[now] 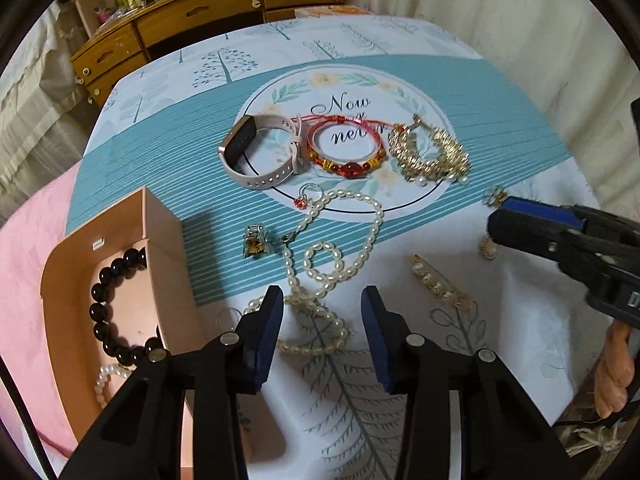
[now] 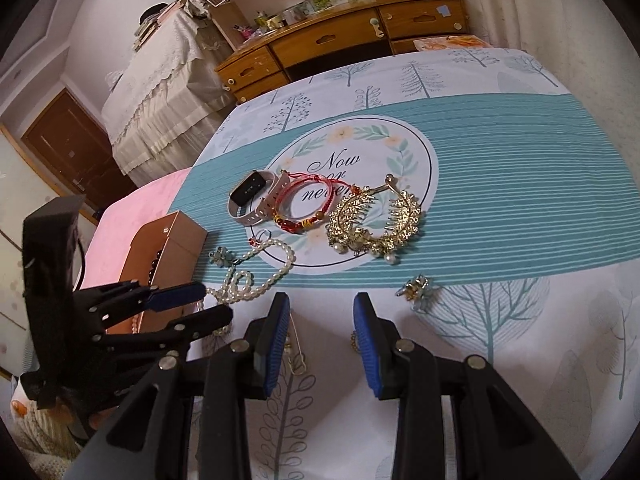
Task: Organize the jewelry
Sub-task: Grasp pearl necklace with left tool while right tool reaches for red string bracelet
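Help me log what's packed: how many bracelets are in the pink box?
2 visible: a black bead bracelet against the box wall, and a pearl one at its near end, partly hidden by the left tongs.

One pink box, one watch, two flower clips, one pearl necklace, one black bead bracelet.

cloth: printed fabric, matt, smooth | box: pink card, matt | black bead bracelet: glossy | pearl necklace: soft sheen | watch: matt rubbery strap, glossy dark face | gold hair comb: shiny metal | drawers: varnished wood | left tool: black plastic, blue matt pads
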A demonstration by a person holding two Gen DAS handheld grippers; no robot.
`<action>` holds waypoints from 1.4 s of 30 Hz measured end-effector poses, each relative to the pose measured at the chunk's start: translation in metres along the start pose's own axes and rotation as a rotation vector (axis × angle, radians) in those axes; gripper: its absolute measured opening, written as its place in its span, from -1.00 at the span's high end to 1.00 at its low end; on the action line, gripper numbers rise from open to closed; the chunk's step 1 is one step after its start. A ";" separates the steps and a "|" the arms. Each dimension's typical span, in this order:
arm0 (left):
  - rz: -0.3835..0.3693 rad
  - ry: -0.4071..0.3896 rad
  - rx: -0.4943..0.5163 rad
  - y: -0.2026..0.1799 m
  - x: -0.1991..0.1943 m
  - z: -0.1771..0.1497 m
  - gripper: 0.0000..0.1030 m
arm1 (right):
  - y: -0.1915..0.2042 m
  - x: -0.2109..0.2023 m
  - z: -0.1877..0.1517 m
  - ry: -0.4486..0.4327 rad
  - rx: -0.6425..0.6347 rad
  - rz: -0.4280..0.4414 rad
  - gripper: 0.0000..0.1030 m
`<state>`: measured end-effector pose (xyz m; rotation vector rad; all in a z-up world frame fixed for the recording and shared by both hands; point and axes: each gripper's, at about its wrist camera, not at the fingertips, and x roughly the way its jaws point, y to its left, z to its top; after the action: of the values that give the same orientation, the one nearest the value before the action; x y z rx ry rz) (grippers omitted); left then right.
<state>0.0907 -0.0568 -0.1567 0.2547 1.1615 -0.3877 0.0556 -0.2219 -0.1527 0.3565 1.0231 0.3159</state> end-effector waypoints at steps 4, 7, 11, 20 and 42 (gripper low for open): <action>0.017 0.022 -0.004 0.002 0.007 0.003 0.25 | -0.005 0.001 -0.001 0.000 0.006 0.016 0.35; 0.033 0.022 0.006 0.002 0.008 0.005 0.25 | -0.008 0.002 -0.001 0.000 0.014 0.023 0.35; 0.049 0.029 0.042 -0.001 0.010 0.007 0.25 | -0.011 0.003 -0.001 0.006 0.019 0.027 0.35; 0.039 0.057 0.165 -0.008 0.012 0.012 0.25 | -0.013 0.003 -0.002 0.004 0.023 0.031 0.35; -0.216 0.036 -0.184 0.055 -0.010 0.014 0.95 | -0.003 -0.003 0.004 -0.002 0.038 0.012 0.35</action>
<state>0.1221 -0.0103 -0.1423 -0.0248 1.2562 -0.4643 0.0582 -0.2266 -0.1498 0.3970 1.0266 0.3073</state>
